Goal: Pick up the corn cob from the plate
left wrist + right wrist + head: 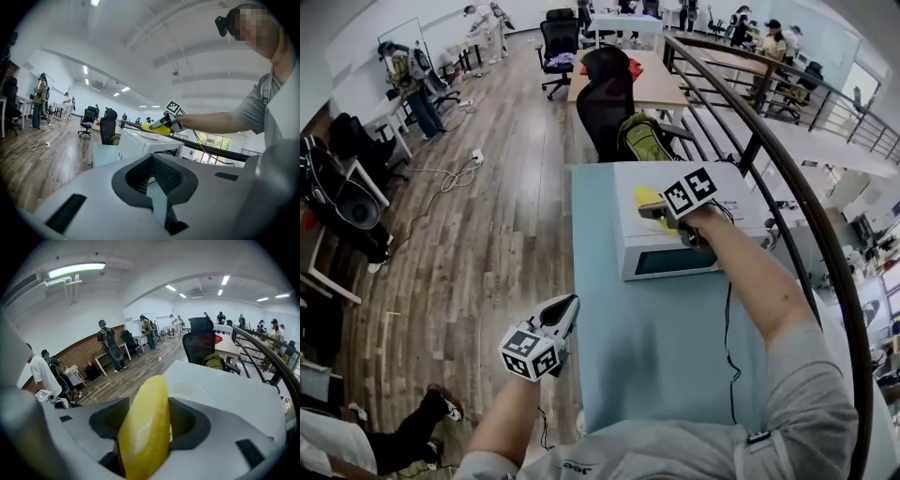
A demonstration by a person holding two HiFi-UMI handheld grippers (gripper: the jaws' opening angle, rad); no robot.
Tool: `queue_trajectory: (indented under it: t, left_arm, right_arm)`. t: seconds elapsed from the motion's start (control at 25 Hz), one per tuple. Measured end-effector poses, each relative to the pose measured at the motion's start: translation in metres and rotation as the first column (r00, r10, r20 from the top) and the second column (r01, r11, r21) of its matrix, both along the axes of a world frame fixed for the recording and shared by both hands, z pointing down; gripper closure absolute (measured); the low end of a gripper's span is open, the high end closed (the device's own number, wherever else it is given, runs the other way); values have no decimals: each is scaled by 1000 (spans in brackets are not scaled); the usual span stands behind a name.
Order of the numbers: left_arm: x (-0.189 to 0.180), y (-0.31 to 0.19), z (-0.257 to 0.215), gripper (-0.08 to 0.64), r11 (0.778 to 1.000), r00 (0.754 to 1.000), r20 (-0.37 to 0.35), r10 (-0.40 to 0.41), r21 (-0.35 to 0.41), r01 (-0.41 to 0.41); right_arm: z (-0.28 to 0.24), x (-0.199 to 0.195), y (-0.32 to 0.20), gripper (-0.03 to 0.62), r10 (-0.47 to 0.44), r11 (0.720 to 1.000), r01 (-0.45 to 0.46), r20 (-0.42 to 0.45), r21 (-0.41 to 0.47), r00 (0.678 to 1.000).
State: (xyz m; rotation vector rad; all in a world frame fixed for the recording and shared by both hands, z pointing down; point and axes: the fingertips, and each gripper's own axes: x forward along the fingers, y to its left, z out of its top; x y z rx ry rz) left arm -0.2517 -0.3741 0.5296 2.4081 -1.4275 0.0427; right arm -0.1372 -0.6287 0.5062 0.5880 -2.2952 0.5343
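Note:
A yellow corn cob [146, 425] fills the gap between the jaws of my right gripper [149, 420], whose pads press on both its sides. In the head view that right gripper [656, 210] holds the corn cob [645, 197] over the top of a white microwave [675, 253]. A pale white plate [206, 392] lies on that top just beyond the cob. From the left gripper view the corn cob [158, 130] shows a little above the microwave. My left gripper [566, 307] hangs at the table's left edge, its jaws apart and empty.
The microwave stands at the far end of a teal table [656, 356]. A dark curved railing [787, 178] runs along the right. A black office chair [605, 103] and a green backpack [645, 139] stand behind the table. Wooden floor [487, 234] lies to the left.

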Motion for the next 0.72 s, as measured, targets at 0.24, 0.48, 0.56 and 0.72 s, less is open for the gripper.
queue_trajectory:
  t: [0.24, 0.48, 0.56, 0.72]
  left_arm:
    - [-14, 19, -23, 541, 999, 1000, -5, -14, 36, 14]
    - [-29, 40, -56, 541, 996, 1000, -4, 7, 92, -6]
    - [-35, 48, -67, 541, 994, 1000, -3, 18, 108, -18]
    - [-45, 64, -87, 541, 990, 999, 0, 51, 135, -50]
  right_arm:
    - [-37, -3, 14, 321, 9, 998, -10, 20, 54, 1000]
    - [-87, -8, 36, 322, 31, 992, -38, 61, 118, 998]
    - [-105, -9, 48, 322, 35, 989, -44, 69, 140, 997]
    - [-139, -13, 80, 322, 33, 981, -49, 85, 187, 996]
